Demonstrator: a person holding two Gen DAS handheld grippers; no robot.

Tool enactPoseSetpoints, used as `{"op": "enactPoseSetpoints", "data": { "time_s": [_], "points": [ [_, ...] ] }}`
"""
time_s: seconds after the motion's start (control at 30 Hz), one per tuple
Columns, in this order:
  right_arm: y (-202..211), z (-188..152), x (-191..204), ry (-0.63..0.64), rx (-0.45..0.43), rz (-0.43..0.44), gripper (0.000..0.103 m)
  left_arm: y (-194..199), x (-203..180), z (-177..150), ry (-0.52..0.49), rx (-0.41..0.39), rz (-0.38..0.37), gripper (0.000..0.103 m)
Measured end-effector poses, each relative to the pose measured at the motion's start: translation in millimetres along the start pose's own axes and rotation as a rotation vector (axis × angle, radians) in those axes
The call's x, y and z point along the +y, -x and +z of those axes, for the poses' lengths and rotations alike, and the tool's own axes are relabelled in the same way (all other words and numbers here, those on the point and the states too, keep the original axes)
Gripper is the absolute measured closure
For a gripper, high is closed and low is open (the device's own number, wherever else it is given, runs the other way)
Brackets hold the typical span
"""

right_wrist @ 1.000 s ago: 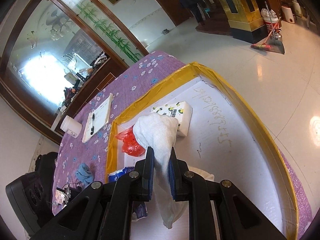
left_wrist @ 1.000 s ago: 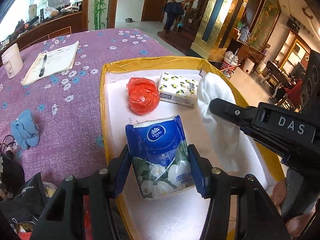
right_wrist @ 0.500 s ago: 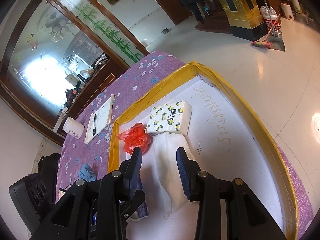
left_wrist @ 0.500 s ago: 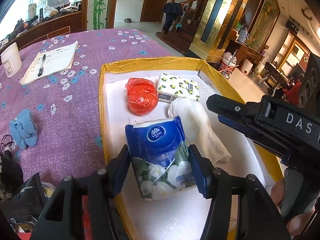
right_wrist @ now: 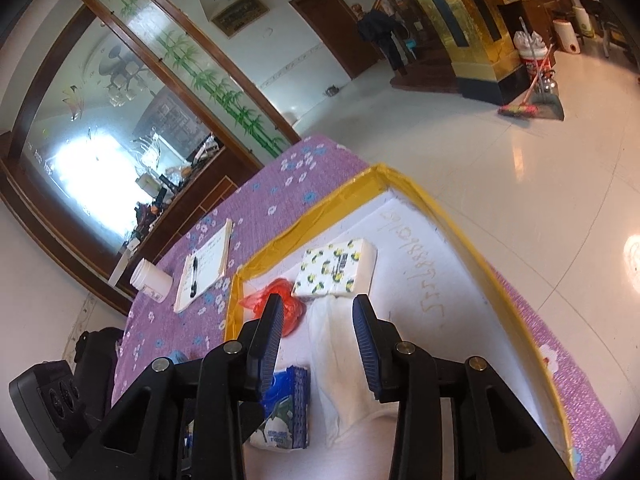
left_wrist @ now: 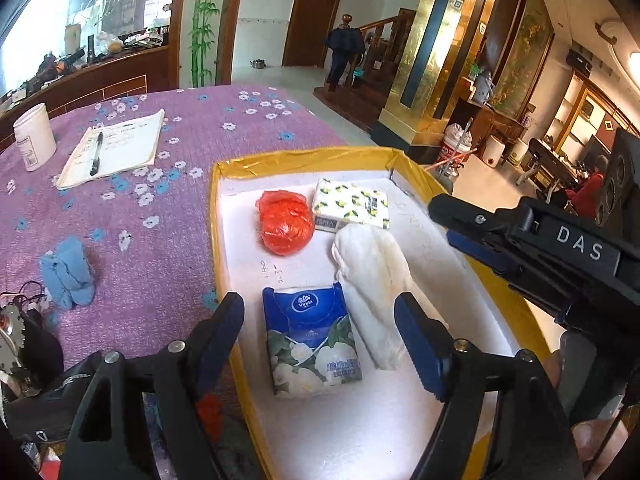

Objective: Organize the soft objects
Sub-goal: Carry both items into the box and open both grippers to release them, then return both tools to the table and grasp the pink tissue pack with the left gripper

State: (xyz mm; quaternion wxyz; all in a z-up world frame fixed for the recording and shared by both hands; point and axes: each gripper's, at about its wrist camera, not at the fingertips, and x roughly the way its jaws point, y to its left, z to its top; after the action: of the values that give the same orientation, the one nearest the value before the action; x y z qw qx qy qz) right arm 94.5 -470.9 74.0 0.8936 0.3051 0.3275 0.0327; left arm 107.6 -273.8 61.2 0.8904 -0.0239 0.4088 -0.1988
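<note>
left claw [left_wrist: 320, 332] just spread wide, clear of the blue tissue pack [left_wrist: 312, 342], right claw [right_wrist: 316, 344] parted above the white towel [right_wrist: 340, 364], gripping nothing

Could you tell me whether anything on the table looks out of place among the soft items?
One thing stands out: a crumpled blue cloth lies on the purple tablecloth, outside the yellow-rimmed tray. The blue tissue pack, white towel, red bag and lemon-print tissue pack all lie inside it.

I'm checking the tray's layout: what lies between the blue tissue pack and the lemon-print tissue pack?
The white cloth, lying lengthwise beside the blue tissue pack and reaching up to the lemon-print tissue pack; left wrist view.
</note>
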Motion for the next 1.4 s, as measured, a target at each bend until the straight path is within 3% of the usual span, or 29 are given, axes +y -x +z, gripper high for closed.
{"op": "enactPoseSetpoints", "data": {
  "time_s": [0.1,0.3,0.73,0.97,1.1,1.23,1.4],
  "points": [
    [6.8,1.4,2.9,0.004,-0.015,-0.022,0.064,14.1,2.1,4.0,0.028,0.000,-0.008,0.027],
    [33.2,-8.1,25.4,0.024,-0.021,0.022,0.064,57.1,6.6,6.8,0.031,-0.044,-0.016,0.027],
    [39.6,-85.0,95.3,0.180,0.100,0.091,0.064,115.4,62.6,-20.2,0.113,-0.052,0.006,0.026],
    [26.6,-134.4,137.3,0.316,0.199,0.149,0.064,152.2,132.0,-48.7,0.219,-0.070,0.086,0.026],
    [9.6,-164.0,158.2,0.401,0.261,0.205,0.064,173.4,184.0,-64.2,0.330,-0.077,0.155,0.026],
    [-5.6,-191.7,170.4,0.488,0.288,0.302,0.064,189.5,240.4,-74.6,0.457,-0.078,0.259,0.026],
    [-10.0,-210.0,177.4,0.576,0.298,0.360,0.064,198.0,322.7,-77.7,0.676,-0.047,0.397,0.026]
  ]
}}
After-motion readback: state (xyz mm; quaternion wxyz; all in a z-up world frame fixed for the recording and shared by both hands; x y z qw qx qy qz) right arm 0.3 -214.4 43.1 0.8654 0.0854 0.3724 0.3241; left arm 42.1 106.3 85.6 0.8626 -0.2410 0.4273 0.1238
